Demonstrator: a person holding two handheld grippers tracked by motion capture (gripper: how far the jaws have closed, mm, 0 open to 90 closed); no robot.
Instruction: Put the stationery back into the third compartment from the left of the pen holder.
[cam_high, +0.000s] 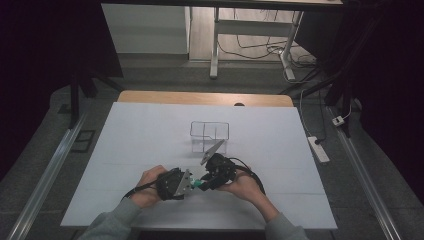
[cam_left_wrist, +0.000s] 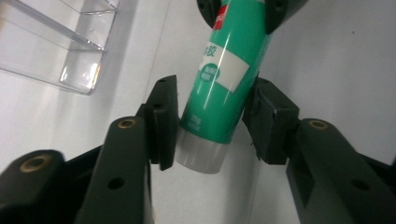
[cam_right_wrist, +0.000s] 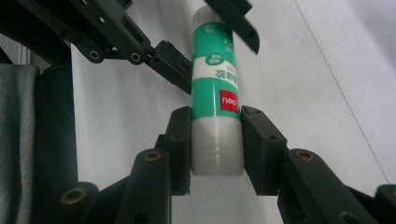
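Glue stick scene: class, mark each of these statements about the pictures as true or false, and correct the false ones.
1. The right gripper is clamped on the whitish end of the green glue stick. True.
2. The glue stick lies inside the clear plastic organiser. False: it is held above the white table, in front of the organiser.
3. The left gripper has the stick's other end between its jaws. True.
4. The stick's label is blue. False: green, with white panels and a red logo.
5. The organiser holds several pens. False: it looks empty.
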